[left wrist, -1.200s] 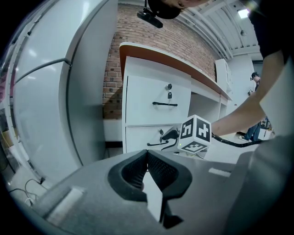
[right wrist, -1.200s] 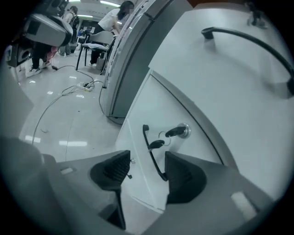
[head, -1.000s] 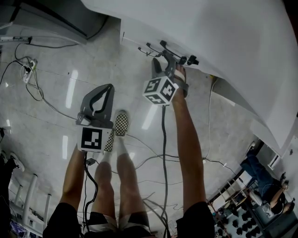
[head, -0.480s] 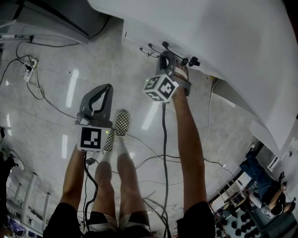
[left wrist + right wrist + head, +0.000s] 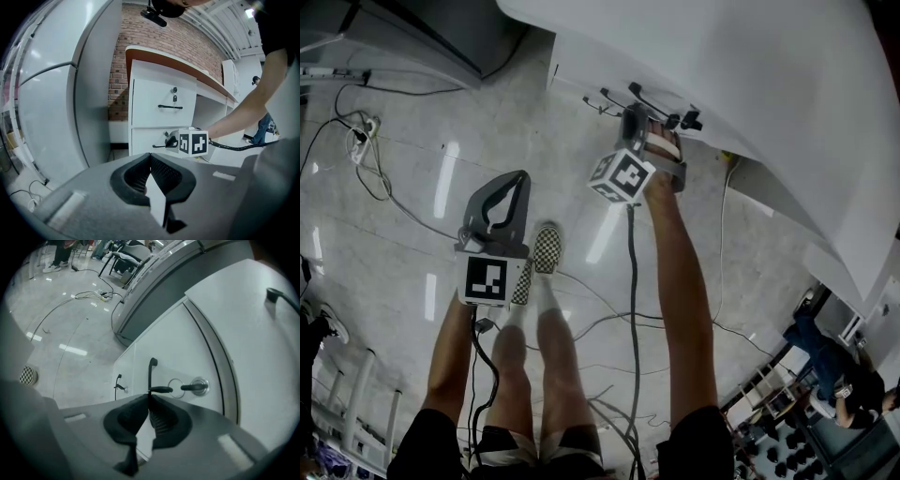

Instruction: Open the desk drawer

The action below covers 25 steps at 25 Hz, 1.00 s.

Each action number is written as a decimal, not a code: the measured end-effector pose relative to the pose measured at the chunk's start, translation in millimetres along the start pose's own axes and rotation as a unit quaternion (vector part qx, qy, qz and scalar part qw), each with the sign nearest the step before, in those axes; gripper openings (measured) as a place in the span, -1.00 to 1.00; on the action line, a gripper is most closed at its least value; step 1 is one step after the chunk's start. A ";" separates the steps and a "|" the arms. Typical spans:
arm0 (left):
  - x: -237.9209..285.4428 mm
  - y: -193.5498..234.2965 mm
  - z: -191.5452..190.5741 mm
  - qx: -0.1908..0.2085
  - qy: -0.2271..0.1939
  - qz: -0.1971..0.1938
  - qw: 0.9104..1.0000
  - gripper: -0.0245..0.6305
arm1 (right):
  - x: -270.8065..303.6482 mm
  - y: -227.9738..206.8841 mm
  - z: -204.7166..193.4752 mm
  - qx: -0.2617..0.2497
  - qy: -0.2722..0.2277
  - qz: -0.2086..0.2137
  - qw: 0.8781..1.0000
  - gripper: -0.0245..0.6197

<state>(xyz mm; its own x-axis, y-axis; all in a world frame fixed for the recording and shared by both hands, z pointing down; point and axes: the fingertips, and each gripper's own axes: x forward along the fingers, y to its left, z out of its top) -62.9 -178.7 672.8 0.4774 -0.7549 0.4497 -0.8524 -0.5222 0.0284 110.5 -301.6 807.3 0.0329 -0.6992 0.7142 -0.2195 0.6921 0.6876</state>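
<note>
Two grippers, one at work: the right gripper [image 5: 149,393] has just been closing, and its jaws now pinch the thin black handle [image 5: 151,373] of the lower drawer [image 5: 143,138] — the bar runs straight into the tips. A key [image 5: 197,387] sits in the lock just beside the handle. The drawer front looks flush in the white desk [image 5: 140,65], under the upper drawer [image 5: 154,93]. The left gripper [image 5: 150,155] hangs well apart over the floor [image 5: 412,187] — jaws together on nothing.

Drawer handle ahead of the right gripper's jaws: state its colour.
Black. The drawer handle shows best in the right gripper view.
</note>
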 end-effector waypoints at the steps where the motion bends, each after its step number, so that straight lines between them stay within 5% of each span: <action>1: -1.3 0.7 -0.3 0.000 0.001 0.001 1.000 -0.89 | -0.6 0.6 -0.4 -0.004 0.002 -0.001 1.000 -0.86; 25: -69.2 -13.3 5.3 0.029 -0.005 -0.007 1.000 -0.89 | -80.0 87.8 9.9 -0.030 0.011 0.032 0.999 -0.87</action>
<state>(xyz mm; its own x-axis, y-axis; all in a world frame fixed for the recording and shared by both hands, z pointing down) -83.4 -121.6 636.6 0.4912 -0.7519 0.4398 -0.8321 -0.5544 -0.0185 78.9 -186.7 809.3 0.0421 -0.6495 0.7592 -0.1633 0.7452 0.6466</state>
